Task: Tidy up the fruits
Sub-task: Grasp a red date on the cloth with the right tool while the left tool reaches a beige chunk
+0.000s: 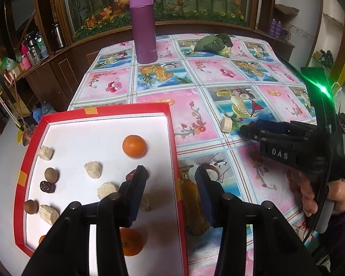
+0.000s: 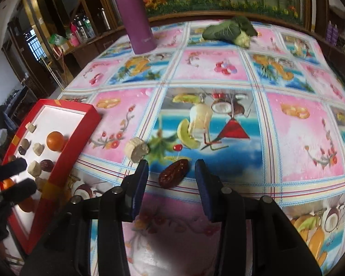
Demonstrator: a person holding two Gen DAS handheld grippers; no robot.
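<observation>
Right gripper hangs over the tablecloth with fingers spread, a red date lying loose between them, a pale chunk nearby. Left gripper straddles the red tray's wall, fingers apart, gripping nothing; oranges sit inside.

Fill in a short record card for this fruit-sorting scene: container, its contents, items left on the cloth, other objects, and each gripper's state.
container: red tray, white inside
contents: oranges, pale chunks, dark dates, round brown fruits
left on cloth: red date, pale chunk
other objects: purple flask, leafy vegetable
left gripper: open, over the tray's right rim
right gripper: open, date between fingers, not pressed
</observation>
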